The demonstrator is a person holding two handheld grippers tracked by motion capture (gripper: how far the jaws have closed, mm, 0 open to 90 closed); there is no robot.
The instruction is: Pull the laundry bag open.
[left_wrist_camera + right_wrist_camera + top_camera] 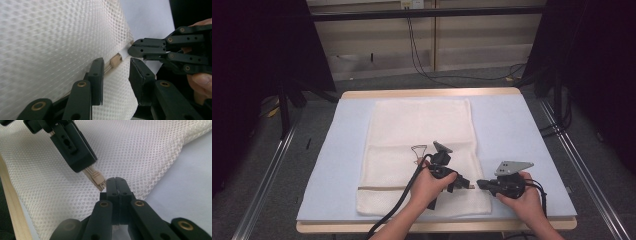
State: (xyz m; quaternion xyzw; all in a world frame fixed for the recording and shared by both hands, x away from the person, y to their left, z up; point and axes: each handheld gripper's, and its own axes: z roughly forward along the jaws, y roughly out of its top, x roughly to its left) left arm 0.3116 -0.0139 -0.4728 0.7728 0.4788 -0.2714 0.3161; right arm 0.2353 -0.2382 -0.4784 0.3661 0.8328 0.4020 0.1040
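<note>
- The right gripper, near the table's near-right edge, has its jaws pressed together on the white pull tab of a beige zipper slider.
- The left gripper, jaws apart, straddles the zipper, seemingly without clamping.
- The white mesh laundry bag lies flat on the pale blue mat.

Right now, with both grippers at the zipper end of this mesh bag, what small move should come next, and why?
Probably draw the right gripper slowly sideways along the zipper line. It looks shut on the white pull tab beside the beige zipper slider, while the left gripper brackets the zipper on the mesh bag with jaws apart; closing it first may steady the fabric.
</note>
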